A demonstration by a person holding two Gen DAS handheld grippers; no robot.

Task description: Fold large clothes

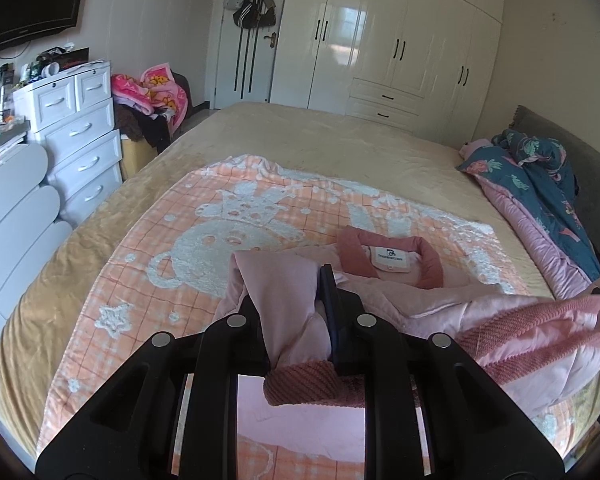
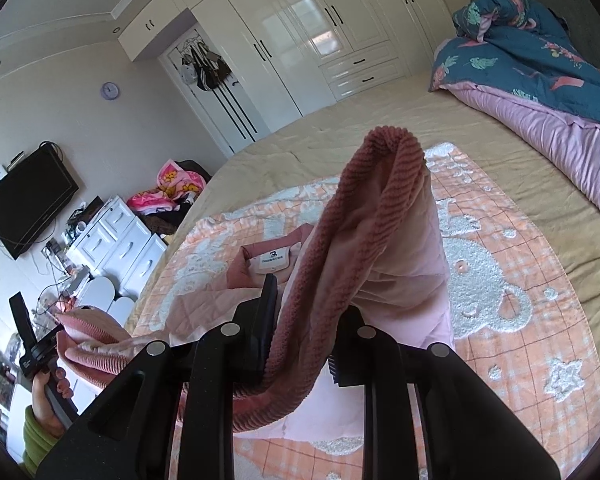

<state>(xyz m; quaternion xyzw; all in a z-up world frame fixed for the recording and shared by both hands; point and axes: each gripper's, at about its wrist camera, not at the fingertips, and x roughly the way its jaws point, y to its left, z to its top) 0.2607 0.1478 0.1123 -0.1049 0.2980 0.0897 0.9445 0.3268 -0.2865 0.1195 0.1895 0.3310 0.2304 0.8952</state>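
A pink quilted jacket (image 1: 452, 300) with a darker ribbed hem and collar (image 1: 428, 264) lies partly lifted over an orange and white bear blanket (image 1: 220, 216) on the bed. My left gripper (image 1: 288, 292) is shut on a bunched corner of the ribbed hem (image 1: 300, 384). In the right wrist view my right gripper (image 2: 308, 300) is shut on the jacket's (image 2: 400, 248) other hem corner, which stands up in a fold (image 2: 380, 152). The left gripper (image 2: 48, 340) shows at lower left, held by a hand in a green sleeve (image 2: 40, 436). The hem hangs stretched between both grippers.
The bed's tan cover (image 1: 320, 136) spreads beyond the blanket. A blue and pink quilt (image 1: 540, 184) is piled at the headboard side. A white chest of drawers (image 1: 76, 136) and a heap of clothes (image 1: 156, 92) stand left of the bed. A white wardrobe (image 1: 400, 40) fills the far wall.
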